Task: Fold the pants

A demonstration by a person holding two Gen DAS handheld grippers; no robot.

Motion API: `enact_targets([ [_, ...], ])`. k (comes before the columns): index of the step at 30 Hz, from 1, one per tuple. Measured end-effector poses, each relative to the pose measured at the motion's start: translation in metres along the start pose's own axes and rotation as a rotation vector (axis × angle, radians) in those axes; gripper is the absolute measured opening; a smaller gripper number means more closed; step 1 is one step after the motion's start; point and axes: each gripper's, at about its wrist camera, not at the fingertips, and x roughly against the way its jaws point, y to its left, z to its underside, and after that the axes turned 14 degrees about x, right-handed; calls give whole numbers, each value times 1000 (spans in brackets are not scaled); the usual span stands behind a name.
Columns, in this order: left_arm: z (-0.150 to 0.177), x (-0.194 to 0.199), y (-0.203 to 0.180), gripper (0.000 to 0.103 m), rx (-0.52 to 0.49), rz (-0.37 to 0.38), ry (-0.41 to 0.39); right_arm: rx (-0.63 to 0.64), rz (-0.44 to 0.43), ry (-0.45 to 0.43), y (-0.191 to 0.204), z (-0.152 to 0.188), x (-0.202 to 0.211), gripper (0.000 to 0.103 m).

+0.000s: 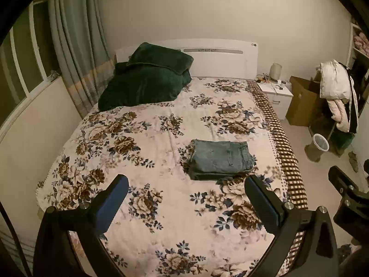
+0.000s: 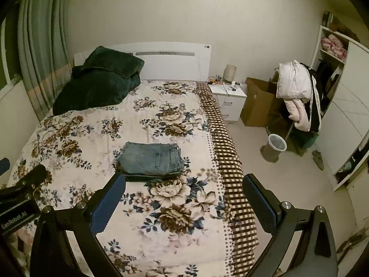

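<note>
A pair of blue jeans (image 1: 220,159) lies folded into a compact rectangle on the floral bedspread (image 1: 147,138), right of the bed's middle. It also shows in the right wrist view (image 2: 151,160). My left gripper (image 1: 186,184) is open and empty, held above the bed's near part, short of the jeans. My right gripper (image 2: 184,182) is open and empty, held above the bed's near right part, just short of the jeans. The right gripper's body shows at the right edge of the left wrist view (image 1: 348,196).
A dark green blanket (image 1: 147,78) is heaped at the head of the bed on the left. A white nightstand (image 2: 228,99), a cardboard box (image 2: 260,101), a rack with jackets (image 2: 297,92) and a waste bin (image 2: 275,147) stand right of the bed. Curtains (image 1: 76,46) hang left.
</note>
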Motion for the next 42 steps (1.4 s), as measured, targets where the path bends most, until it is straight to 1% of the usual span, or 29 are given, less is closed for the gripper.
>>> enact_targets([
  [6,-4,-10,0,103,3,-8,4,6,-1,15,3,3,-15,103],
  [11,-6,-13,2,103,3,-10,5,-2,-9,18,1,6,-19,103],
  [16,-5,-12,2,103,1,14,3,-11,-22,17,-1,9,-19,103],
  [42,0,3,-2,103,0,-15,-20,-1,-48,2,0,9,-5,103],
])
